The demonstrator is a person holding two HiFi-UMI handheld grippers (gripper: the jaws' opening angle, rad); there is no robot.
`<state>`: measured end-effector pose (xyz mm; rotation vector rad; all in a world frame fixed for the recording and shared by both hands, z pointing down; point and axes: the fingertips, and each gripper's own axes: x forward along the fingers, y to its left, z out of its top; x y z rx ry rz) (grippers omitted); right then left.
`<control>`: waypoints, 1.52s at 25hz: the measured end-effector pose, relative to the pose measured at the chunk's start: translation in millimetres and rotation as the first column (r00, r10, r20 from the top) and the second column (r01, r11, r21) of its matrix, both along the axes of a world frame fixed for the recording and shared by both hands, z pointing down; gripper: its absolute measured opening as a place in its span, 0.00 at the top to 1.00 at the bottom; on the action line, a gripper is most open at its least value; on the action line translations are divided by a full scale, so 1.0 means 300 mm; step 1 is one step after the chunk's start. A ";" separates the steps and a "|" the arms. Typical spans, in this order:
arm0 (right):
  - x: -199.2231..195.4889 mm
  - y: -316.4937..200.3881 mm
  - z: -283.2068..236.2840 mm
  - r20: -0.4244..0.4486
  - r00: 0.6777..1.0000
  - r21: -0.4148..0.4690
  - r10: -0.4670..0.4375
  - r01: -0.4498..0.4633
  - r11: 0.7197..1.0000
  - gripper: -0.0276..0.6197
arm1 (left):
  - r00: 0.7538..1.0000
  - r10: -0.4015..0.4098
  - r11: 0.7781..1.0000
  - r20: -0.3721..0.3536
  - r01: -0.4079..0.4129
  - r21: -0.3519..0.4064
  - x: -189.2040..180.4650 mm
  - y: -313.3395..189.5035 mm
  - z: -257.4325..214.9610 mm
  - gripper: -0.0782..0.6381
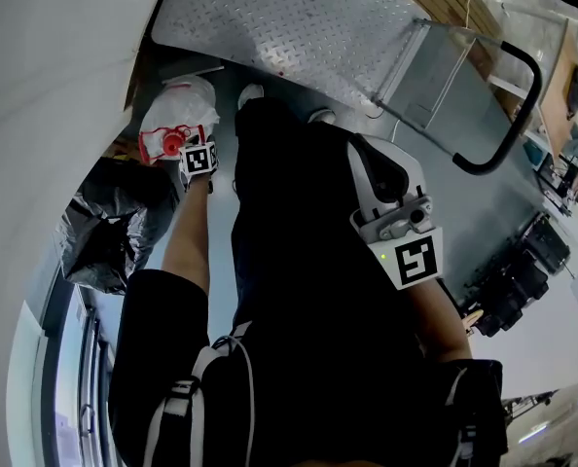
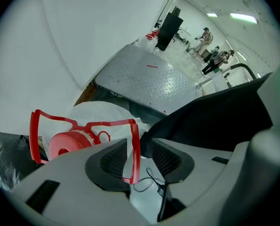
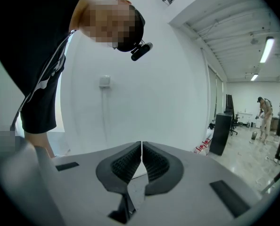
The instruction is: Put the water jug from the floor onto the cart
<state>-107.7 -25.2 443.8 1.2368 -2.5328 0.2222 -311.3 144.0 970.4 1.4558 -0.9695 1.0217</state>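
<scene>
The step in hand is the pickup. The water jug (image 1: 177, 110) stands on the floor (image 1: 493, 207) at about ten o'clock in the head view, just beside the cart (image 1: 299, 22), whose plate deck fills twelve o'clock. The left tongs (image 2: 139, 144) point steeply down with jaws apart. One bar of the jug's red handle (image 2: 107, 124) stands between them, near the red cap (image 2: 67, 144), and the pads do not appear to press it. The right tongs (image 3: 141, 149) are together on nothing. Next, I judge, the left jaws must close squarely on that thin bar before lifting toward twelve o'clock.
</scene>
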 end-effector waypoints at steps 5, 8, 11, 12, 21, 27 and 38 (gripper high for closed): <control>-0.020 -0.008 0.012 -0.005 1.000 -0.007 -0.017 0.017 1.000 0.93 | 1.000 -0.003 0.999 0.021 0.003 -0.032 -0.020 -0.005 0.057 0.67; -0.028 0.001 0.022 -0.019 0.999 -0.022 -0.029 0.029 0.999 0.93 | 1.000 -0.003 0.999 0.013 0.004 -0.050 -0.009 0.003 0.073 0.67; -0.006 -0.002 0.033 -0.034 0.999 -0.043 -0.007 0.006 0.999 0.93 | 0.999 -0.033 0.999 -0.016 0.032 -0.025 0.015 -0.008 0.068 0.67; 0.002 -0.004 0.035 -0.033 0.999 -0.049 0.001 -0.003 0.999 0.93 | 0.999 -0.040 0.999 -0.022 0.040 -0.021 0.025 -0.009 0.068 0.67; -0.033 -0.007 0.080 -0.085 0.996 -0.067 -0.033 0.027 0.997 0.93 | 0.999 0.033 0.998 0.021 -0.032 -0.049 -0.003 0.007 0.124 0.67; 0.021 -0.033 0.096 -0.102 0.994 -0.084 0.047 -0.056 0.995 0.93 | 0.997 0.053 0.998 0.060 -0.050 -0.045 -0.053 -0.015 0.100 0.87; 0.077 -0.051 0.022 -0.011 0.984 -0.064 0.177 -0.178 0.982 0.93 | 0.996 -0.038 0.990 0.078 0.048 -0.134 -0.207 0.006 0.002 0.86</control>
